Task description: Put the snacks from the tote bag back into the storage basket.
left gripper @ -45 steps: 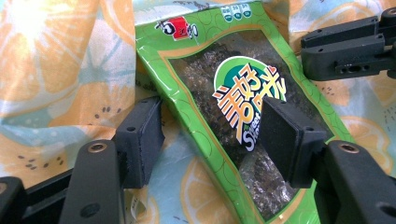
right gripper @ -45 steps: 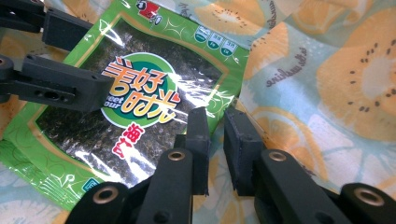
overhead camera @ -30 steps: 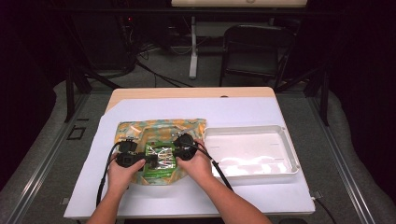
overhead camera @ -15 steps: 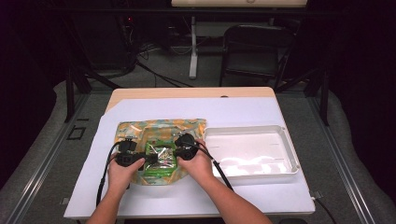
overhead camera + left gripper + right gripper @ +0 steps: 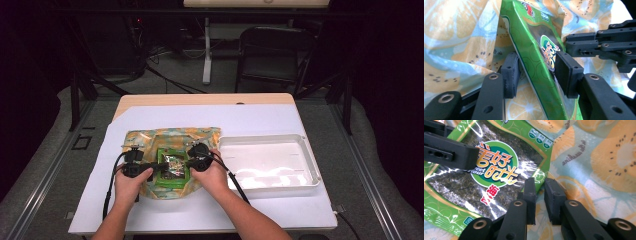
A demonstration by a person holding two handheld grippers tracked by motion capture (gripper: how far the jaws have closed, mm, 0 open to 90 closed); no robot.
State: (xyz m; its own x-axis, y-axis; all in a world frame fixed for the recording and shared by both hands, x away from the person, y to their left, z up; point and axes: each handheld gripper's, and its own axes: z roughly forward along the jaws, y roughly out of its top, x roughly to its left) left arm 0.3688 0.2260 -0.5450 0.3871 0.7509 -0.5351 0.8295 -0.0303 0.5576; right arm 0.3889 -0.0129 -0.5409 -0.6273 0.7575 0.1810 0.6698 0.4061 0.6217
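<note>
On the left half of the worktop point(image 5: 280, 212), which is covered by a white sheet, a fruit-print cloth bag point(image 5: 150, 137) is spread flat, patterned with orange kiwi slices on pale blue. On the bag a green seaweed snack packet point(image 5: 171, 170) is held between the two grippers. Its lower edge is hidden behind the hands in the high view, and its ends are cut off in both gripper views.

The left gripper point(image 5: 537, 72) is seen with its jaws parted around the packet's edge; one pad lies against the clear front film, the other just behind the green back, with a slim gap, so a firm grasp cannot be confirmed. The left hand point(image 5: 127, 185) is wrapped around it.

The packet is glossy green with gold swirl lines, a clear window showing dark seaweed, and a round green badge with orange and yellow characters; small print below is too blurred to read.

The right gripper point(image 5: 540, 197) is nearly clenched on the packet's corner, a narrow slot remaining between the pads; whether the film is pinched cannot be told. It is held by the right hand point(image 5: 212, 175).

A white plastic tray point(image 5: 305, 147) is set to the right, just beside the bag.
</note>
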